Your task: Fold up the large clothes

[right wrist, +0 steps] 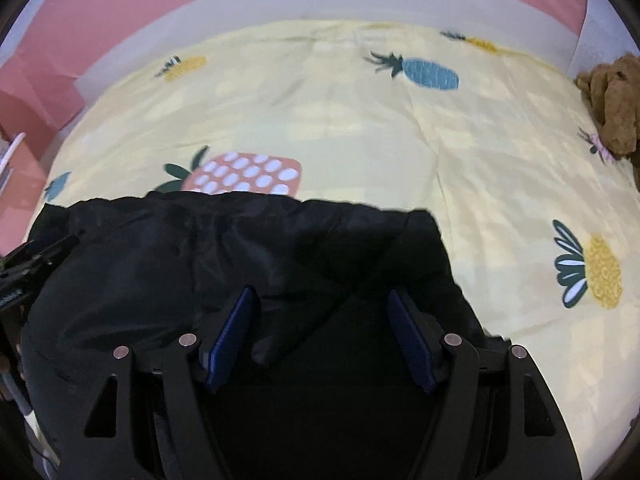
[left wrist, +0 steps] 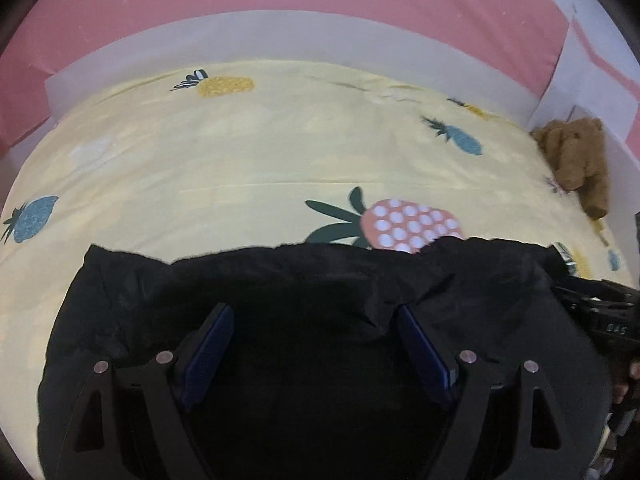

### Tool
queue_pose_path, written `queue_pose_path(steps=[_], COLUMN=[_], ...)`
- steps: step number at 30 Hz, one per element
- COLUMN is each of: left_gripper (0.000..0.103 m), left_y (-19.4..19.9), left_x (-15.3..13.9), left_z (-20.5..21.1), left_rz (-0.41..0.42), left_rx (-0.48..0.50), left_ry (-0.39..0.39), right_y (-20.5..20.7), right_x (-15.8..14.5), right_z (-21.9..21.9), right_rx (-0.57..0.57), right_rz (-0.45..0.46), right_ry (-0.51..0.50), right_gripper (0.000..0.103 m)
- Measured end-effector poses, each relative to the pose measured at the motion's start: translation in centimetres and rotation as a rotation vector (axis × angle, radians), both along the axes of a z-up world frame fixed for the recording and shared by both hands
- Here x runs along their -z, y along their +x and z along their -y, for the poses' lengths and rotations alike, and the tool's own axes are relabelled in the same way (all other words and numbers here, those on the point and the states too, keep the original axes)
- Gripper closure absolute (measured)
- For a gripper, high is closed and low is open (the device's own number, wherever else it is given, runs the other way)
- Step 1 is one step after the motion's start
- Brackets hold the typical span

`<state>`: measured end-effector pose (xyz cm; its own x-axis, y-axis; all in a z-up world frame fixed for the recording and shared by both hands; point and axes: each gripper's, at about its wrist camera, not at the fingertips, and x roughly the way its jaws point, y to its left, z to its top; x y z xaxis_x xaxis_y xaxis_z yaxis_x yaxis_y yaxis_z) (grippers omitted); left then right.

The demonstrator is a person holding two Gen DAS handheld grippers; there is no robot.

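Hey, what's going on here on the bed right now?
A person with a handheld gripper in each hand is working on a black garment lying on a yellow pineapple-print bedsheet. The left gripper and right gripper are both open, over the near part of the cloth. A brown plush toy lies at the bed's far right edge.

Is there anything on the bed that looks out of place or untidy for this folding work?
Only the brown plush toy, slumped at the bed's far right edge against the wall, well apart from the black garment. The garment's far edge is wrinkled. Nothing looks spilled or damaged.
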<state>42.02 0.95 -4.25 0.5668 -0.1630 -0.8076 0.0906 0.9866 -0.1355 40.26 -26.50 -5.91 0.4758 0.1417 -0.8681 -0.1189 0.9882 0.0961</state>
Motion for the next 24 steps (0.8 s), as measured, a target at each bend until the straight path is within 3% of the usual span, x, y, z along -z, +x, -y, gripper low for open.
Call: queue_pose_path(steps=[5,11,15,17,19,21,24], left_gripper=[0.019,0.019,0.030,0.030,0.030,0.030,0.030], left_y=[0.6,0.5,-0.3,-1.6,-2.7,-2.5,-1.4], left_x=[1.8,2.5,-0.2,-2.4,-3.7,-3.0,0.0], left_z=[-0.2,0.4,-0.9,-2.9,-5.3,-7.5,-9.4], left_rz=[0.013,0.037,0.028,0.078,0.139,0.141,0.060], left_rx=[-0.014,-0.029,-0.023,-0.021,-0.033,-0.068,-0.106], left_ry=[-0.009,0.038,0.021,-0.025,-0.006,0.050,0.048], right_y=[1.5,1.6,-0.2,-1.9,-3.0,-2.7,-1.6], right_x=[2.5,3.0,-0.2,-2.3,-3.2,-2.1,0.9], right_z=[0.6,0.5,1.6,2.4,3.2,3.7,4.5], right_rx=[0.032,0.059,0.082,0.070,0.077,0.090,0.124], right_rz=[-0.002,0.032,0.093,0.158,0.185,0.160,0.100], right_ry=[0.016,0.026,0.043,0.077,0.074,0.040,0.023], right_gripper=[0.033,0.033,0.033,0.033,0.033,0.033,0.033])
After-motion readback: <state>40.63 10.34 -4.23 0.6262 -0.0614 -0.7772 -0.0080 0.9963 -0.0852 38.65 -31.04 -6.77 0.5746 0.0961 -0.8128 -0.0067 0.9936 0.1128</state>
